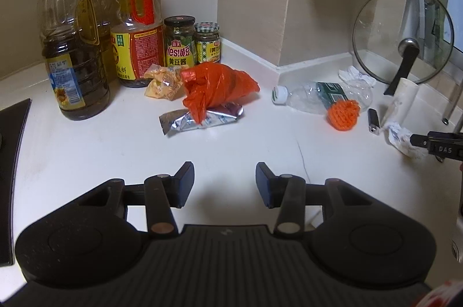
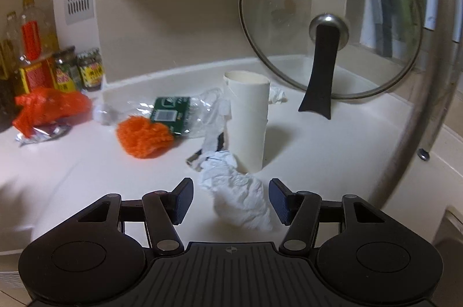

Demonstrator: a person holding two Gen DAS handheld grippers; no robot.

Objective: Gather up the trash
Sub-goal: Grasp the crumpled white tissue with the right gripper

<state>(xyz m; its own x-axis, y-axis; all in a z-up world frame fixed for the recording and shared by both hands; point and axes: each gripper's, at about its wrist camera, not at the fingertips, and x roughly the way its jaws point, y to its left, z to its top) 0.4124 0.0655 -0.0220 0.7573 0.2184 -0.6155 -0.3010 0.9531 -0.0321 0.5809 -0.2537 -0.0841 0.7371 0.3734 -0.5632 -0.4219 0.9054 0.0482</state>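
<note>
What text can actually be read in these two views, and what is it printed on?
"Yes!" and "黄豆酱": label of the taller jar.
"黄豆": partly hidden label of the shorter jar.
"DAS": side of the right gripper.
"鲜": yellow label of the red-handled bottle.
Too small or blurred: oil bottle label, crushed bottle's green label, foil wrapper.

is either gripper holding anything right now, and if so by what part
Nothing is held. The right gripper is open, its fingers either side of the crumpled tissue without closing on it. The left gripper is open above bare counter.
</note>
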